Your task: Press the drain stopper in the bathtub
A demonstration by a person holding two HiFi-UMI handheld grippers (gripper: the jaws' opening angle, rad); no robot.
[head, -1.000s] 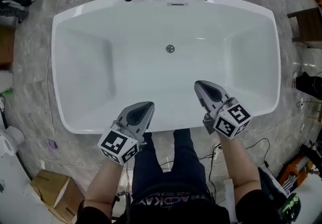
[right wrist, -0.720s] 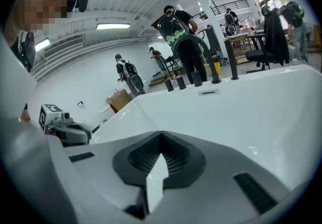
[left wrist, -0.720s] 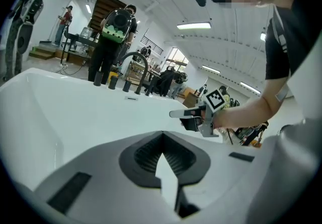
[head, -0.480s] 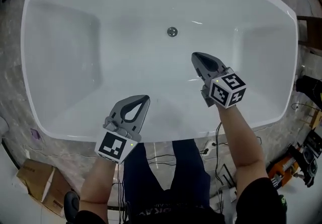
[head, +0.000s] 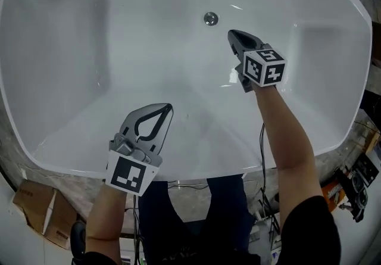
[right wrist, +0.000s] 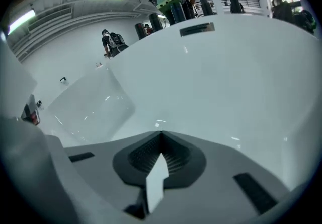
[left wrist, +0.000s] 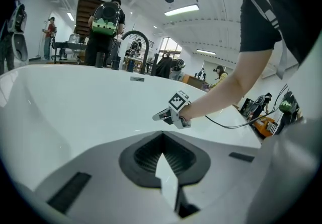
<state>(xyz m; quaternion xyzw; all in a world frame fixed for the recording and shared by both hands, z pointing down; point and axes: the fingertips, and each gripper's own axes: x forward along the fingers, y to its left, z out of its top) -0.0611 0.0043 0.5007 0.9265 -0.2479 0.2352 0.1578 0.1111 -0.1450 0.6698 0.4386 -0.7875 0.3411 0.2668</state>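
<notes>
The drain stopper (head: pixel 211 18) lies just ahead-left of my right gripper (head: pixel 233 35); my left gripper (head: pixel 167 108) hangs well back. Both pairs of jaws are closed on nothing

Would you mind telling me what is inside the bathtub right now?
In the bathtub only the round drain stopper shows on the white floor. The right gripper, jaws shut, reaches in short of it; its arm covers some floor.
</notes>
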